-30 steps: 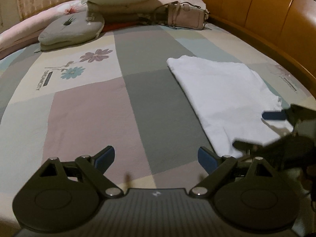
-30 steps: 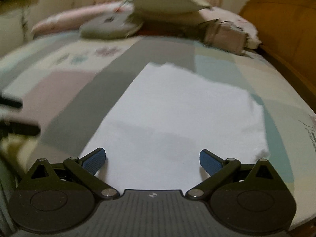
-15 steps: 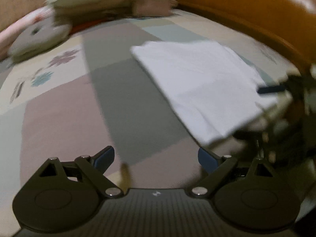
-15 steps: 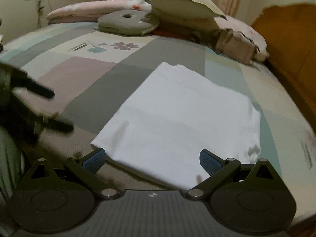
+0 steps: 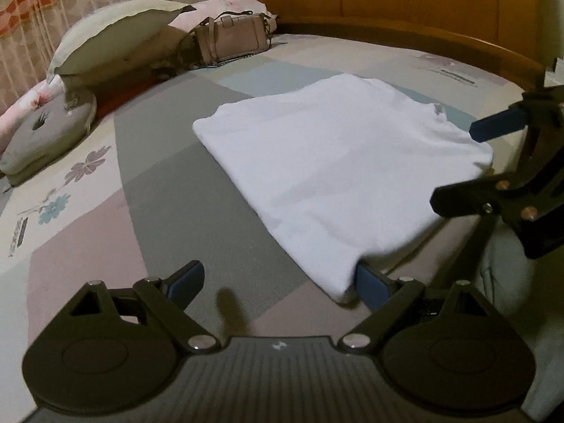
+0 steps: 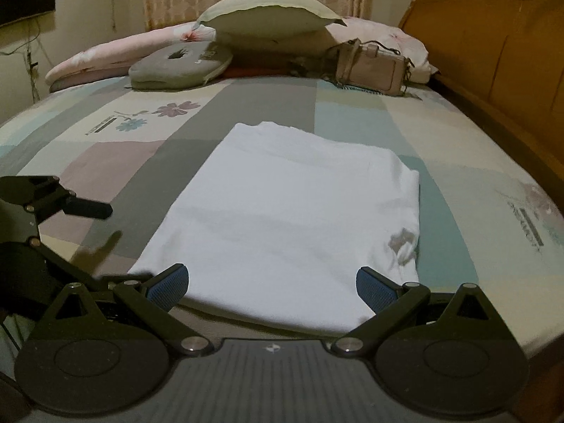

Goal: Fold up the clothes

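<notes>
A white garment [image 5: 331, 162] [image 6: 292, 218] lies folded flat as a rectangle on the patchwork bedspread [image 5: 169, 211] [image 6: 458, 162]. My left gripper [image 5: 280, 283] is open at the garment's near left corner; that corner overlaps its right blue pad. My right gripper [image 6: 271, 285] is open along the garment's near edge, which lies between its blue pads. Each gripper appears in the other's view: the right one [image 5: 507, 162] at the garment's right, the left one [image 6: 53, 211] at its left. Neither holds cloth.
Pillows [image 6: 268, 14], a grey round cushion [image 6: 179, 65] and a beige handbag [image 6: 373, 67] lie at the far end of the bed. A wooden headboard [image 5: 405, 0] [image 6: 493, 56] borders the right side. Curtains [image 5: 70, 7] hang behind.
Both grippers have swung toward the garment's near edge. The left one moved right until the garment's corner reached its right pad. Both stayed open.
</notes>
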Available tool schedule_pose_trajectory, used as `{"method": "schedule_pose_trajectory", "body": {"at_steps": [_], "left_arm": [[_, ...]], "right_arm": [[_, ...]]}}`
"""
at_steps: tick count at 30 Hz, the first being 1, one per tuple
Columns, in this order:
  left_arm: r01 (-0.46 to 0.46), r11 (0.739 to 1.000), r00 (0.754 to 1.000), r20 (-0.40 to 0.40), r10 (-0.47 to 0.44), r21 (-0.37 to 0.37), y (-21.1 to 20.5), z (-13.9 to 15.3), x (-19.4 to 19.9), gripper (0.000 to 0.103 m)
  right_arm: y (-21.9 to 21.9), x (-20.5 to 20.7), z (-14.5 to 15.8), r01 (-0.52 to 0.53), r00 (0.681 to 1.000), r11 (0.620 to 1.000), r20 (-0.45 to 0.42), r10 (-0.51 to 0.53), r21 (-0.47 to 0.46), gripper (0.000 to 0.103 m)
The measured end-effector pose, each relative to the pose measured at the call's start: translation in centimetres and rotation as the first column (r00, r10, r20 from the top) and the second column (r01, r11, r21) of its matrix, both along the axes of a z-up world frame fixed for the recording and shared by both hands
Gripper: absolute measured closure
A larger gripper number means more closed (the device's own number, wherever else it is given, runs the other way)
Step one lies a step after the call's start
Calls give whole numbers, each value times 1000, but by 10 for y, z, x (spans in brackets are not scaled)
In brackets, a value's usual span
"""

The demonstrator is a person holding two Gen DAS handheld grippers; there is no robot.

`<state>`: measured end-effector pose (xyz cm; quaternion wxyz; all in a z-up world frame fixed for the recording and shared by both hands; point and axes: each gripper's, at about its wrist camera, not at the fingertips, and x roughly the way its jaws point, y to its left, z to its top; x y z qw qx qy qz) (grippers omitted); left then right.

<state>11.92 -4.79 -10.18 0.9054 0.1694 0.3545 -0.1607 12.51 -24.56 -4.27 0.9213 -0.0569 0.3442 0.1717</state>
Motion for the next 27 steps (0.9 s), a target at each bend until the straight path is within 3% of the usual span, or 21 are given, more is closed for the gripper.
{"method": "schedule_pose_trajectory", "body": {"at_steps": [5, 10, 14, 21, 27], "left_arm": [[34, 997, 999, 19, -35, 73, -4, -3, -1, 11], [93, 985, 990, 91, -106, 143, -8, -1, -8, 9], [88, 981, 993, 66, -101, 173, -1, -5, -13, 9], [-10, 995, 999, 38, 6, 102, 36, 11, -18, 10], [-94, 995, 993, 70, 92, 34, 52, 27, -15, 9]], "right_arm": [[-2, 1, -1, -1, 1000, 1000, -1, 1, 15, 0], [-5, 3, -2, 8, 1000, 1000, -6, -8, 30, 0], [-5, 3, -5, 12, 1000, 999, -9, -11, 30, 0], [6, 11, -6, -35, 999, 999, -8, 36, 27, 0], [58, 28, -16, -155, 986, 984, 49, 160, -91, 0]]}}
